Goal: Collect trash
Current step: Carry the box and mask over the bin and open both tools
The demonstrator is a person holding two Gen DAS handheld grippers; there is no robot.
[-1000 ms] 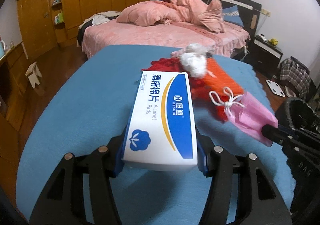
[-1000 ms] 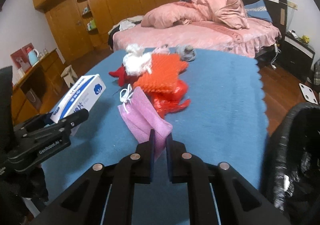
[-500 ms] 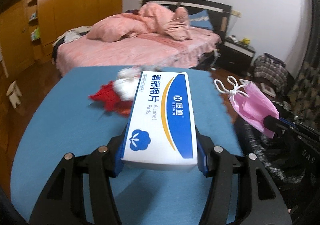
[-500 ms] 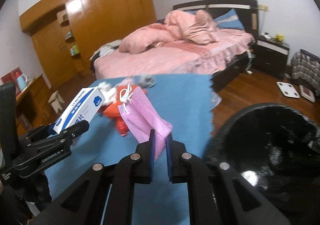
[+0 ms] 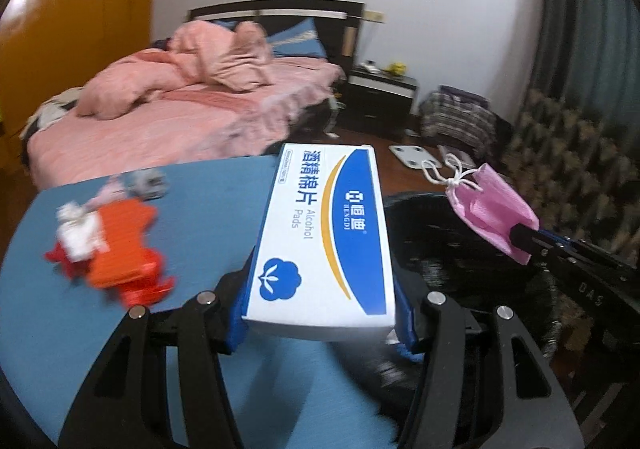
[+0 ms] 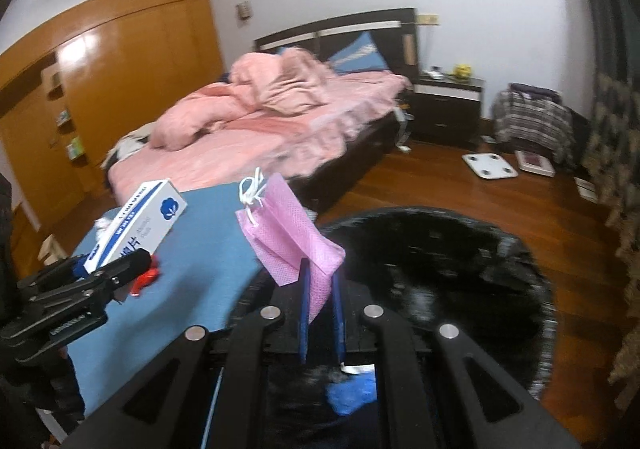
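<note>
My left gripper (image 5: pixel 320 305) is shut on a white and blue alcohol-pad box (image 5: pixel 324 233) and holds it at the right edge of the blue table (image 5: pixel 200 209), partly over the black trash bag (image 5: pixel 440 241). The box also shows in the right wrist view (image 6: pixel 140 225). My right gripper (image 6: pixel 320 289) is shut on a pink face mask (image 6: pixel 292 237) and holds it above the open black trash bag (image 6: pixel 440 269). The mask also shows in the left wrist view (image 5: pixel 488 213). An orange and red wrapper pile (image 5: pixel 120 253) with white tissue (image 5: pixel 78 233) lies on the table.
Blue and white scraps (image 6: pixel 352 393) lie inside the bag. A pink bed (image 6: pixel 256 137) stands beyond the table, with a dark nightstand (image 6: pixel 448 109) and a white scale (image 6: pixel 490 165) on the wood floor. Wooden wardrobes (image 6: pixel 120 81) line the left wall.
Both grippers have swung right, away from the table middle, carrying the box and the mask to the black trash bag. The mask now hangs over the bag's opening.
</note>
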